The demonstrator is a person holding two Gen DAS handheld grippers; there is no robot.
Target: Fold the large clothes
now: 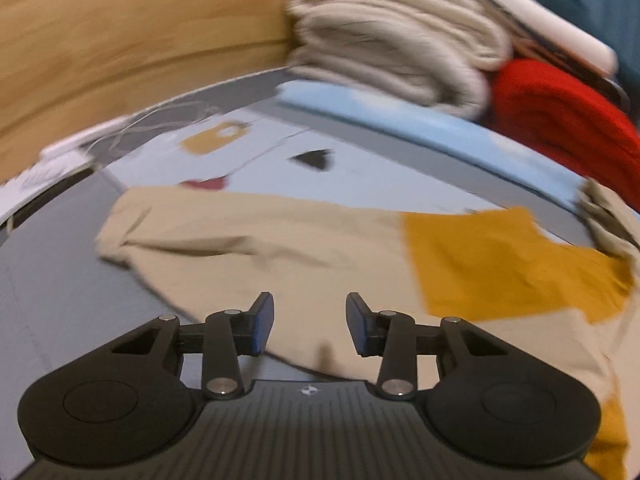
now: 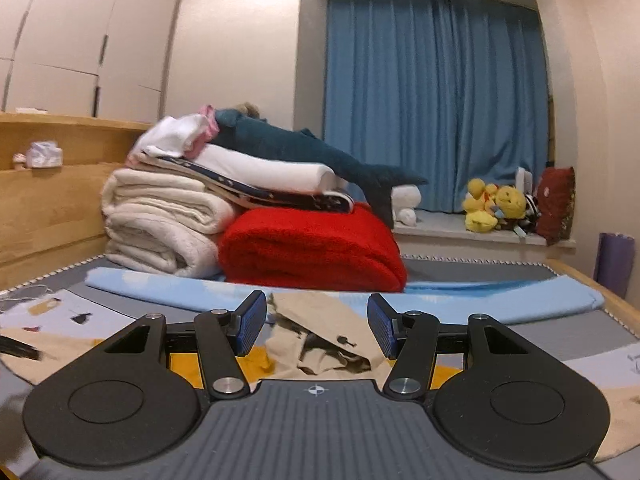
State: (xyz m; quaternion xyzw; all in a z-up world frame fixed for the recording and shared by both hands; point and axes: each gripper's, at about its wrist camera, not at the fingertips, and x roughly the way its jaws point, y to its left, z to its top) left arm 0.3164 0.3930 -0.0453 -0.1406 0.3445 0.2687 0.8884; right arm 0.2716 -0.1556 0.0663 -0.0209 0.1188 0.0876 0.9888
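Observation:
A large beige garment (image 1: 280, 248) with a mustard-yellow panel (image 1: 500, 264) lies spread on the grey bed (image 1: 60, 288). The left wrist view is blurred. My left gripper (image 1: 310, 326) hovers over the garment's near edge; its jaws stand apart and nothing is pressed between the blue pads. In the right wrist view, a crumpled beige part of the garment (image 2: 320, 320), with an opening that shows its darker inside, lies just beyond my right gripper (image 2: 316, 326). Those jaws stand apart too, and the pads do not press on the cloth.
At the back of the bed are a stack of cream blankets (image 2: 160, 220), a red blanket (image 2: 312, 244) and a folded light-blue sheet (image 2: 440, 292). A wooden headboard (image 2: 48, 196) runs along the left. Plush toys (image 2: 496, 208) sit on the window sill before a blue curtain (image 2: 432, 100).

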